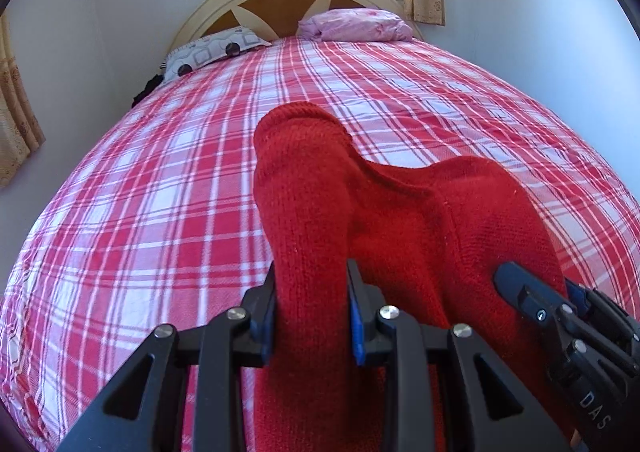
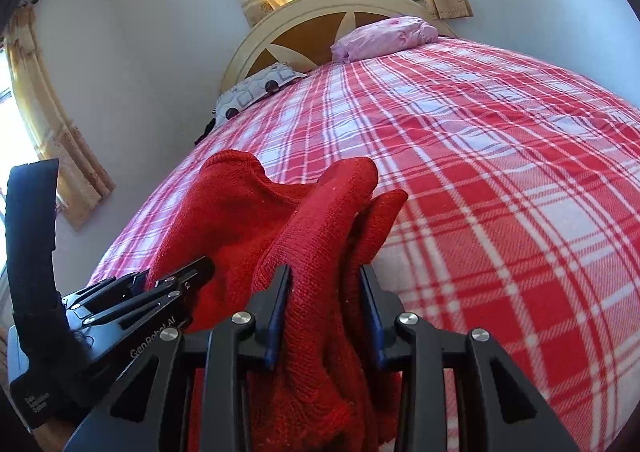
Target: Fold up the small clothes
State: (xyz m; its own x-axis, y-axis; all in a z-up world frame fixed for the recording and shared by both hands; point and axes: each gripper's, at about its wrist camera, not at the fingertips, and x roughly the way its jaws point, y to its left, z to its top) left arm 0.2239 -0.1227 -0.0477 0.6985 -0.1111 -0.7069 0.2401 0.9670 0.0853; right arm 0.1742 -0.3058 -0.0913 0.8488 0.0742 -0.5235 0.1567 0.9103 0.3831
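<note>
Both claws are clenched on the red knit garment (image 1: 400, 211), raised over the plaid bed (image 1: 140, 211): the left claw (image 1: 312, 316) pinches one bunched edge and the right claw (image 2: 326, 312) another, at about 3 o'clock of it. The thick folds could slip from either pinch. Uneven pulling would likely skew the fold.

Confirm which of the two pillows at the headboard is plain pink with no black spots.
The pink pillow, on the right by the window side. The other pillow, at the left edge of the bed, is white-grey with square outlines and black dots.
</note>
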